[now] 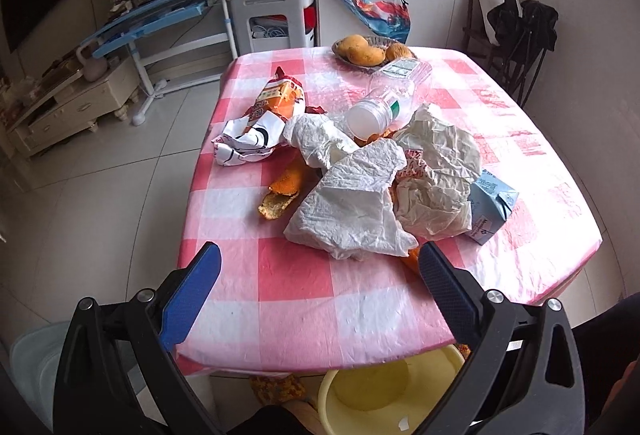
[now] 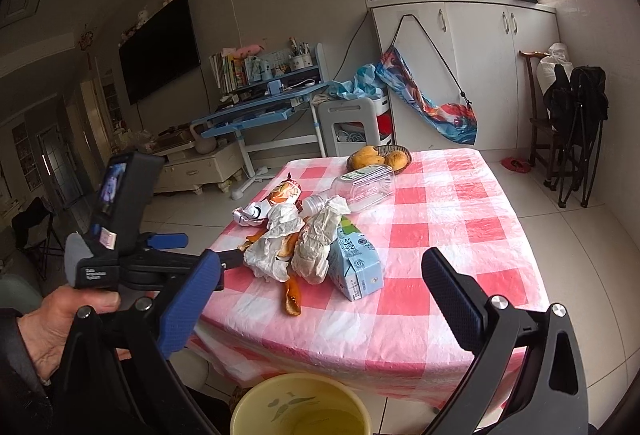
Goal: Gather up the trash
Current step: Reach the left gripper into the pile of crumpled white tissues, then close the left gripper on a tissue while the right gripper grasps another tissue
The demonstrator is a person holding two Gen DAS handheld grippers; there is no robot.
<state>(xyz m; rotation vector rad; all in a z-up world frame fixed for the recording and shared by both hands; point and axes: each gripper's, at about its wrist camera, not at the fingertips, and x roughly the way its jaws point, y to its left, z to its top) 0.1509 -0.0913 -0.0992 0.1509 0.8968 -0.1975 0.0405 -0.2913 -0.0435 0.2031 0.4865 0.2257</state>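
Note:
A trash pile lies on the pink checked table (image 1: 296, 291): crumpled white tissues (image 1: 352, 211), a clear plastic bottle (image 1: 384, 103), an orange snack bag (image 1: 280, 99), orange peel (image 1: 280, 195), a crushed wrapper (image 1: 244, 143) and a light blue carton (image 1: 490, 205). My left gripper (image 1: 320, 267) is open just short of the tissues. My right gripper (image 2: 320, 275) is open, farther back over the near table edge, with the carton (image 2: 354, 263) and tissues (image 2: 268, 255) between its fingers in view. A yellow bucket (image 2: 298, 407) stands below the table edge.
A basket of mangoes (image 1: 368, 49) sits at the table's far edge. Beyond are a blue desk (image 1: 160, 11), a white stool (image 1: 272, 19), white cabinets (image 2: 472, 75) and a chair with dark bags (image 2: 572, 127). The left hand-held gripper (image 2: 132, 259) shows at the left in the right wrist view.

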